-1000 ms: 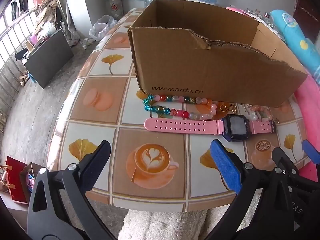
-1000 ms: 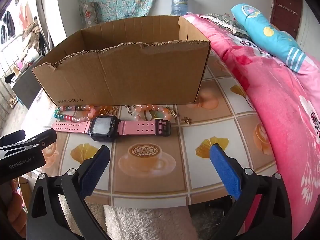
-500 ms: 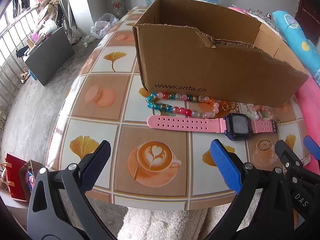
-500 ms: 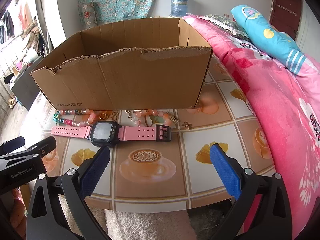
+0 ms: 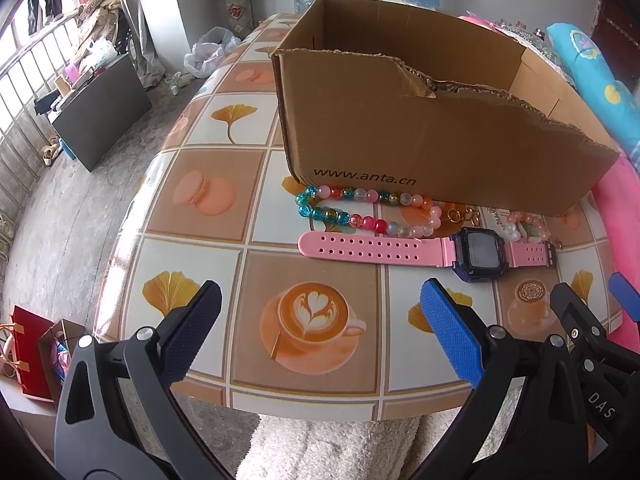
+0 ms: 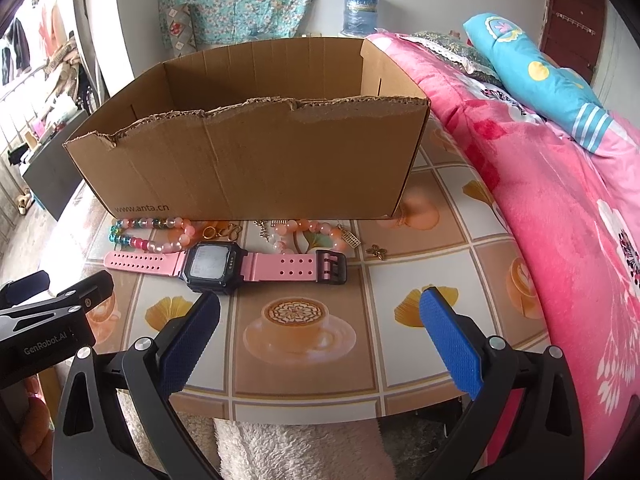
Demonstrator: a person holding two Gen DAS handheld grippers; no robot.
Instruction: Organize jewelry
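1. The pink watch (image 6: 224,266) lies flat on the worktop (image 6: 432,280), just in front of the cardboard box (image 6: 256,168). Its long strap runs left to right, across the way both tongs point.
2. The right tongs (image 6: 319,336) are wide open and hold nothing. The watch face is just ahead of them, a little to the left, near the left pad.
3. The left tongs (image 5: 320,324) are wide open too, and hold nothing. From there the watch (image 5: 476,254) sits ahead and off to the right. Only the long holey strap end is straight in front.
4. So I think the right tongs are nearer to the watch face, and the left ones are nearer to the bead bracelet (image 5: 364,210).
5. The colorful bead bracelet lies between the watch and the box wall, touching or almost touching the strap. A peach bead bracelet (image 6: 312,232), some gold rings (image 6: 220,232) and a small gold flower charm (image 6: 377,252) lie beside it.
6. The box (image 5: 440,148) is open on top. I can see part of the inside walls, and nothing shows in it. The floor of the box is hidden.
7. No jewelry is in the box yet, as far as I can tell.
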